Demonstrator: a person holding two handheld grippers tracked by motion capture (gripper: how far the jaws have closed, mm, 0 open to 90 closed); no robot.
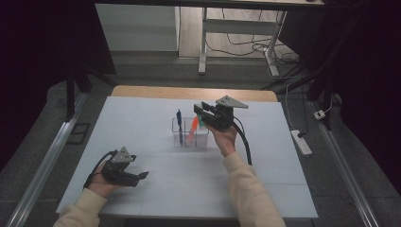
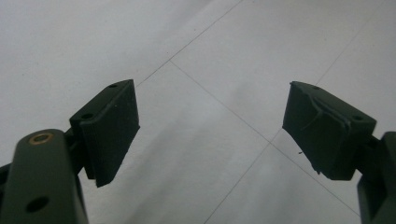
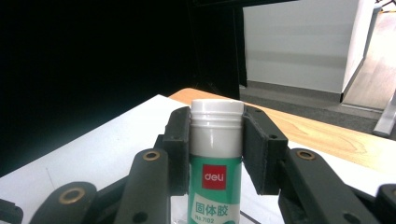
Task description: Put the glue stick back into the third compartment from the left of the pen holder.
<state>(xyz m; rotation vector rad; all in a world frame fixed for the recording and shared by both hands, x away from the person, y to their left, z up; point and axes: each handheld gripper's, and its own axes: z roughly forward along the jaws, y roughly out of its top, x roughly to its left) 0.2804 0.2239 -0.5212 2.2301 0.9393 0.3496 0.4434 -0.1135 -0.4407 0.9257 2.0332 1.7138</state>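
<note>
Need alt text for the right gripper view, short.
A green and white glue stick with a white cap stands upright, clamped between the two black jaws of the right gripper. Behind it lie the white table cover, a strip of wooden table edge and a dark room with a white panel at the right.

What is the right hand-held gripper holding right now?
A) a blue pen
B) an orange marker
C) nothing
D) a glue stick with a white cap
D: in the right gripper view the right hand-held gripper has its black pads pressed on both sides of the glue stick, just under its white cap.
</note>
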